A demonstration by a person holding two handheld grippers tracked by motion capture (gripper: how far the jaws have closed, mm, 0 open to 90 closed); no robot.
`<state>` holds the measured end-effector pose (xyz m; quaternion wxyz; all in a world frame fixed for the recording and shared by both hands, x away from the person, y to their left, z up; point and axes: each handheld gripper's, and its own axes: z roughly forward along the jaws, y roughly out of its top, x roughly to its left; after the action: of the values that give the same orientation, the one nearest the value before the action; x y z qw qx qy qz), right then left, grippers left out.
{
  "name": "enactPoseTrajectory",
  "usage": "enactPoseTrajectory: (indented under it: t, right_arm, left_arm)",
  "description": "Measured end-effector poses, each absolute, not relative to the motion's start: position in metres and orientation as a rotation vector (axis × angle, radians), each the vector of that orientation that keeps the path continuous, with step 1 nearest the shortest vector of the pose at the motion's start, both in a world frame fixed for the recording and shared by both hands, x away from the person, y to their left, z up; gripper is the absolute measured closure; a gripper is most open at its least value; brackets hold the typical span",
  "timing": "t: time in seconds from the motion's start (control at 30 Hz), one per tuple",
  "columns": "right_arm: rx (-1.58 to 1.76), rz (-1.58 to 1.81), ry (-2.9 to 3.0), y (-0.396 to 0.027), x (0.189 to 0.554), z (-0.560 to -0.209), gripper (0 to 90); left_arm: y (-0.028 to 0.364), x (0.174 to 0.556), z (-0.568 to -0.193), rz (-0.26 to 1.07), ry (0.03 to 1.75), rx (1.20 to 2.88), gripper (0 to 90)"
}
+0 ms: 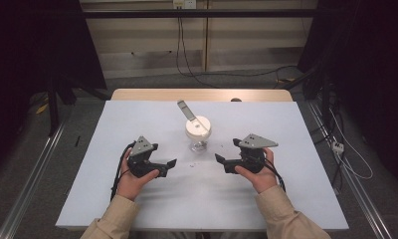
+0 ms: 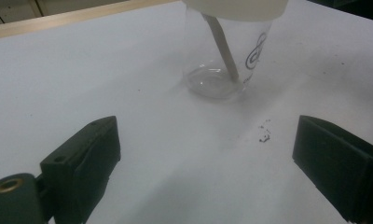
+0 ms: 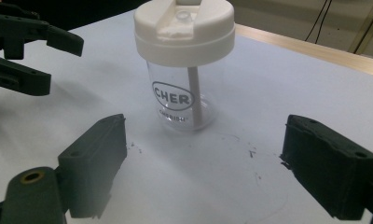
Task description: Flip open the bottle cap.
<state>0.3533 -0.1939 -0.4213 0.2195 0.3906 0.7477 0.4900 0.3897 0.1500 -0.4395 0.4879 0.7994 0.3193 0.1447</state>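
Note:
A clear plastic cup (image 1: 197, 133) with a white lid, a raised flip cap and a straw inside stands upright mid-table. My left gripper (image 1: 168, 168) sits to its left and nearer the person, open with nothing between the jaws. To the cup's right is my right gripper (image 1: 227, 151), also open and bare, pointing toward the cup. In the left gripper view the cup (image 2: 222, 60) stands ahead beyond the wide-apart jaws of the gripper (image 2: 205, 140). In the right gripper view the printed cup (image 3: 184, 70) stands ahead of the gripper (image 3: 205, 128), with the left gripper (image 3: 58, 65) at top left.
A white sheet (image 1: 137, 199) covers the table, whose wooden far edge (image 1: 202, 94) shows behind. Small dark specks (image 1: 193, 164) lie on the sheet just in front of the cup. Cables and a power strip (image 1: 338, 146) lie on the floor to the right.

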Motion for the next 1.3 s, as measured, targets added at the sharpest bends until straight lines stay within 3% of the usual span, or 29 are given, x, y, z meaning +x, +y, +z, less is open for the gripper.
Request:
enactPoseTrajectory:
  t: [1.3]
  right_arm:
    - [1.159,1.332,2.007,-0.253,0.309,-0.444,12.1]
  left_arm:
    - [0.189,0.374,-0.442,0.345,0.792,1.966,6.8]
